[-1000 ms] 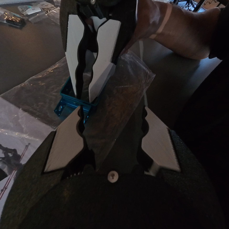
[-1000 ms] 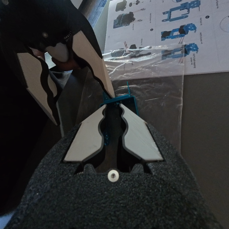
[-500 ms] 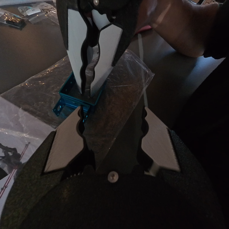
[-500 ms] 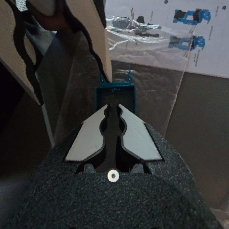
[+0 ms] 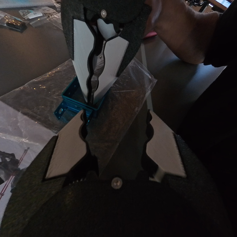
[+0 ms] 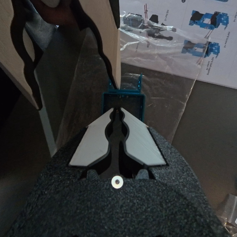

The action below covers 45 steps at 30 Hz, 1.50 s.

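Dim light hides much detail. At left the printed sheet [image 5: 11, 153] is cut off by the frame and blurred under a clear bag [image 5: 121, 115]. On the bag sits a blue metal bracket [image 5: 71, 103], box-shaped with holed tabs. The left gripper [image 5: 116, 112] is spread wide, one finger just beside the bracket. The right gripper [image 5: 91, 101], tips inside the bracket, pinches something tiny, perhaps a screw; I cannot tell.

Centre frame: the blue bracket [image 6: 123, 101] is boxed in — right claw [image 6: 117, 109] tips inside its walls, left claw [image 6: 77, 82] finger touching its far upper-left edge. Lower right — bare worktop [image 6: 205, 121] offers free passage.
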### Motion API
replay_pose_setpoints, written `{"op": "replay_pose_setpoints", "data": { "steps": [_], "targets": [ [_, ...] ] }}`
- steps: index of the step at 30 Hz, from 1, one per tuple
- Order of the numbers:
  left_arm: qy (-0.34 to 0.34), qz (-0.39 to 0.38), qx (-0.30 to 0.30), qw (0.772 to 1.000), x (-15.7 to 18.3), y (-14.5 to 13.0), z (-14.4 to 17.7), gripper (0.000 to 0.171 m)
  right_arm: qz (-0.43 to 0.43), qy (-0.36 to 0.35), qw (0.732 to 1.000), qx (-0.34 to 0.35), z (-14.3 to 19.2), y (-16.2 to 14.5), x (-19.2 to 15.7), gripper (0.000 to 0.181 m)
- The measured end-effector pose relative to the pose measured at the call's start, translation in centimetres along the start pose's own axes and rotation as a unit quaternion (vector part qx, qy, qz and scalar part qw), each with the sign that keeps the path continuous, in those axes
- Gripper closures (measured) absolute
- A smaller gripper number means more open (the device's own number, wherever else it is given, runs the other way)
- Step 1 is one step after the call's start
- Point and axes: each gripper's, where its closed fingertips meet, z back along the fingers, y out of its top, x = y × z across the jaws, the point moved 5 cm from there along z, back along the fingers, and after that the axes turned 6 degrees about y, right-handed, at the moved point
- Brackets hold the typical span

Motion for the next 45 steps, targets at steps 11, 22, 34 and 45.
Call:
{"op": "replay_pose_setpoints", "data": {
  "steps": [11, 22, 34, 45],
  "targets": [
    [-0.004, 0.0, 0.002, 1.0, 0.0, -0.01, 0.09, 0.078, 0.002, -0.014, 1.0, -0.016, 0.16, -0.11, -0.13, 0.172],
    [0.001, -0.004, 0.0, 1.0, 0.02, -0.06, 0.04, 0.078, -0.01, -0.002, 0.999, -0.047, 0.11, 0.06, -0.16, 0.175],
    [-0.006, -0.003, 0.008, 1.0, 0.07, 0.02, 0.22, 0.078, 0.006, 0.014, 0.994, -0.107, 0.91, 0.38, -0.27, 0.173],
    [-0.011, -0.006, 0.009, 1.0, 0.21, -0.05, 0.33, 0.078, 0.025, 0.02, 0.991, -0.129, 0.15, 0.49, 0.22, 0.174]
  ]
}}
